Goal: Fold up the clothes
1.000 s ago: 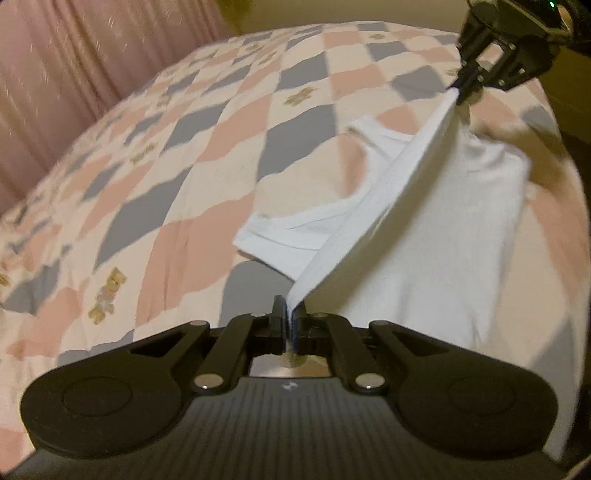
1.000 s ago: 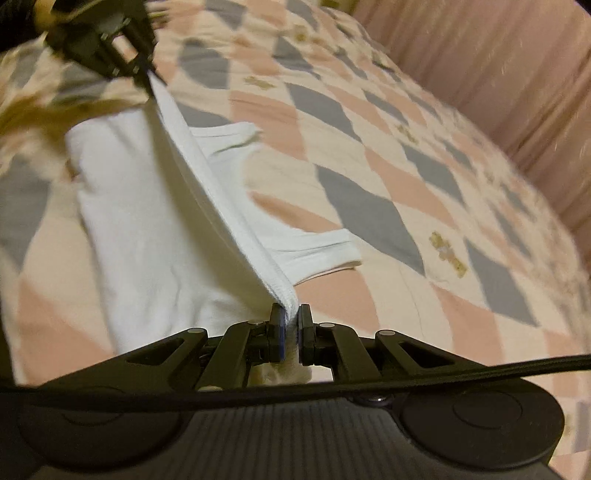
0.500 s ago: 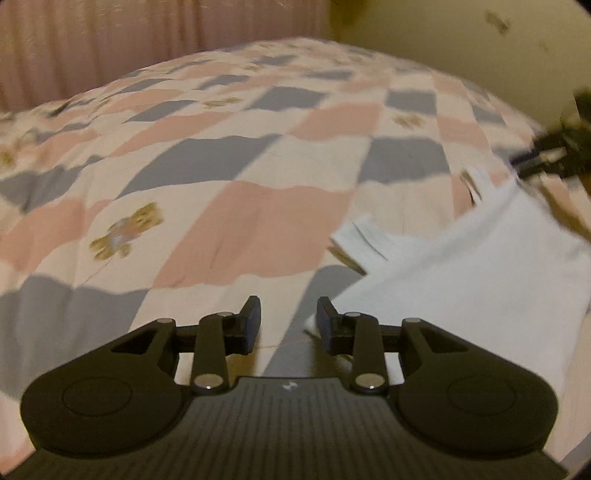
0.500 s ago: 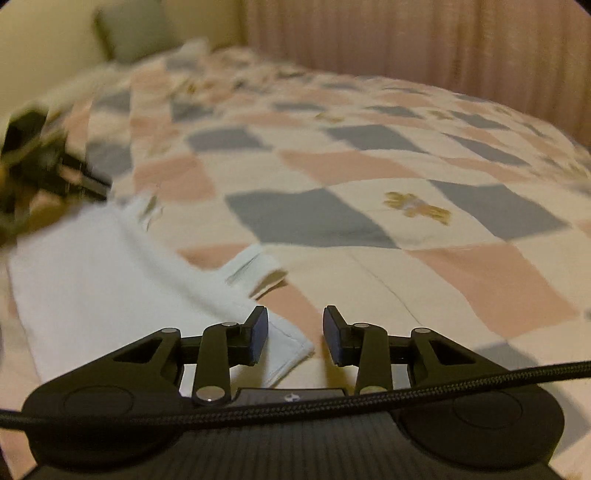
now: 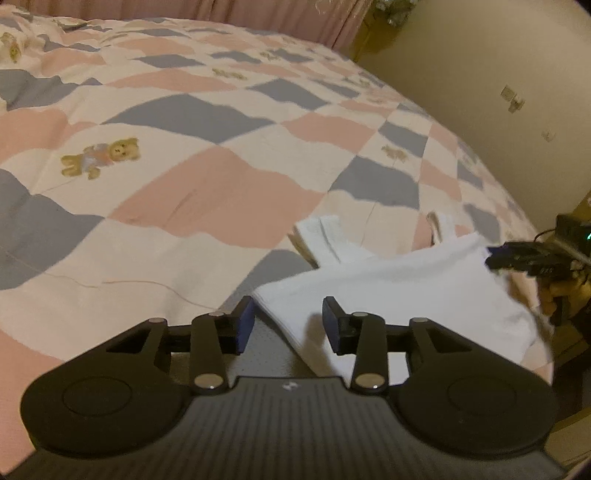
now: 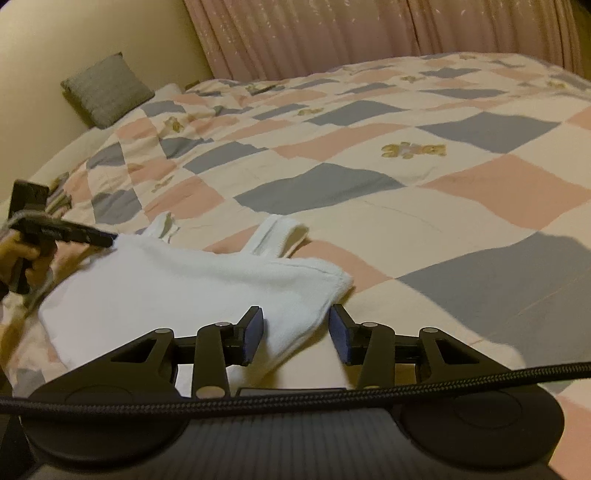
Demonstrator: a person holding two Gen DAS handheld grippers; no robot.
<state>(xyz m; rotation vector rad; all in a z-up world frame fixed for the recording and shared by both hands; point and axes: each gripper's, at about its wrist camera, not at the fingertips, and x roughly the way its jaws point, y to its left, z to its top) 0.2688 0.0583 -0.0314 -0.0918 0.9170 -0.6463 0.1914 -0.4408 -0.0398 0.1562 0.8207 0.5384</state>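
Observation:
A white sleeveless top (image 5: 388, 284) lies folded on the checked quilt (image 5: 207, 192), its two straps pointing toward the far side of the bed. My left gripper (image 5: 288, 325) is open, and the near left corner of the top lies between its fingers, which do not pinch it. In the right wrist view the top (image 6: 177, 291) spreads to the left. My right gripper (image 6: 295, 332) is open around its near right corner. Each gripper shows in the other's view at the opposite end of the top: right gripper (image 5: 517, 258), left gripper (image 6: 74, 232), each with a hand on it.
The quilt (image 6: 406, 206) has pink, grey and cream squares with small teddy bears (image 5: 99, 157). A grey cushion (image 6: 107, 88) leans on the wall at the bed's head. Pink curtains (image 6: 369, 33) run along the far side. The bed's edge drops off at the right (image 5: 546, 354).
Both grippers held one edge of the top taut above the bed. They have opened and let go, and the top now lies flat and folded with each gripper at a near corner.

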